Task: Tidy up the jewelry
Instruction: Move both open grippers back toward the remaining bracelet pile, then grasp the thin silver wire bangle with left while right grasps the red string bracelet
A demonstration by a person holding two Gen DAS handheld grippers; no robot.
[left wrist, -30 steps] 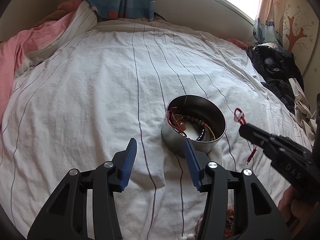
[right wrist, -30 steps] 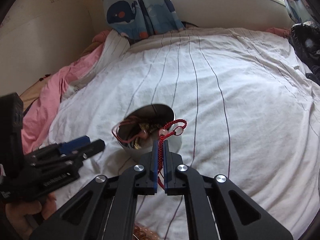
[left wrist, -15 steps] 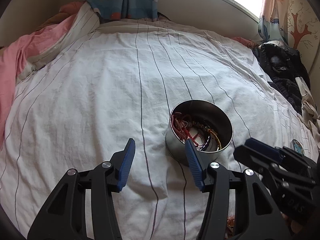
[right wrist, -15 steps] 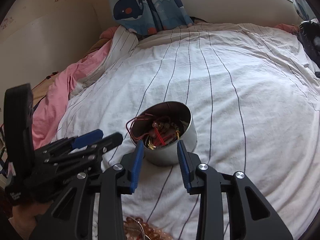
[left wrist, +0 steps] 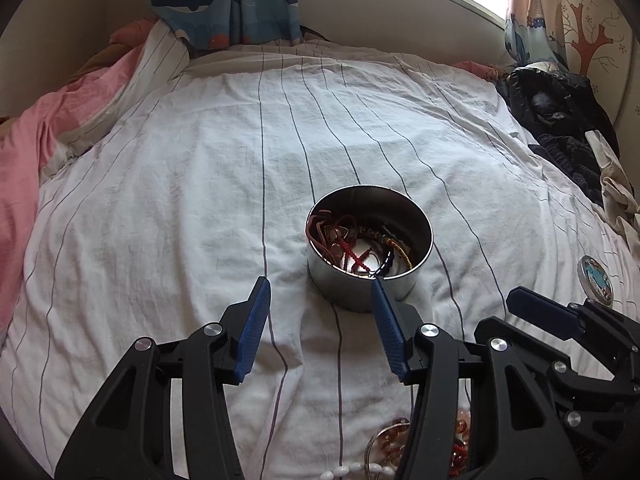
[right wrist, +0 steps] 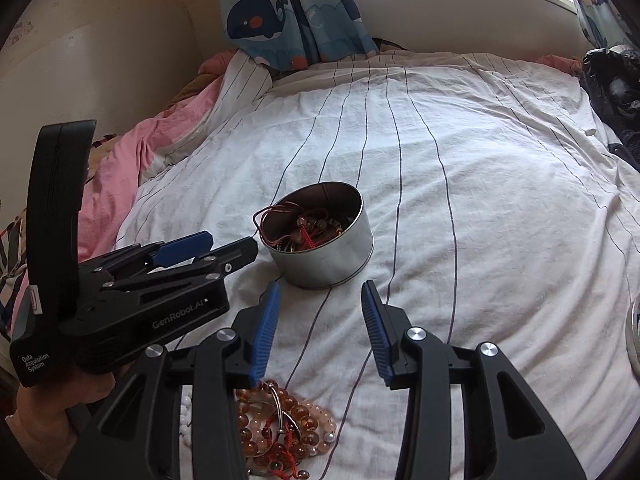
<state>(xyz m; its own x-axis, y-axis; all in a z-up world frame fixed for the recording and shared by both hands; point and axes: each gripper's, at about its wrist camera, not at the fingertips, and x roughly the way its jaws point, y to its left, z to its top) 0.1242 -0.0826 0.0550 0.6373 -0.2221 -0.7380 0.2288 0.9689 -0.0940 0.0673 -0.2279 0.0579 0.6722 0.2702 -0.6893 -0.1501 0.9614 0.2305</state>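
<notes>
A round metal tin (left wrist: 360,292) (right wrist: 332,256) stands on the striped white sheet. It holds tangled jewelry, with a red braided cord bracelet (left wrist: 352,254) (right wrist: 306,236) on top. My left gripper (left wrist: 318,284) (right wrist: 232,240) is open and empty, hovering just short of the tin's near side. My right gripper (right wrist: 320,284) (left wrist: 500,312) hangs in front of the tin with its jaws opening and nothing between them. A heap of amber and pink bead bracelets (right wrist: 280,420) (left wrist: 392,436) lies on the sheet under both grippers, beside a white bead string (left wrist: 356,470).
A small round lid with a blue picture (left wrist: 596,278) lies right of the tin. Dark clothes (left wrist: 560,120) are piled at the bed's right edge. A pink blanket (left wrist: 20,152) bunches along the left. A whale-print curtain (left wrist: 224,0) hangs at the head end.
The right gripper was shut on the red cord bracelet above the tin. It has opened and drawn back, and the bracelet now lies in the tin. The left gripper shifted slightly.
</notes>
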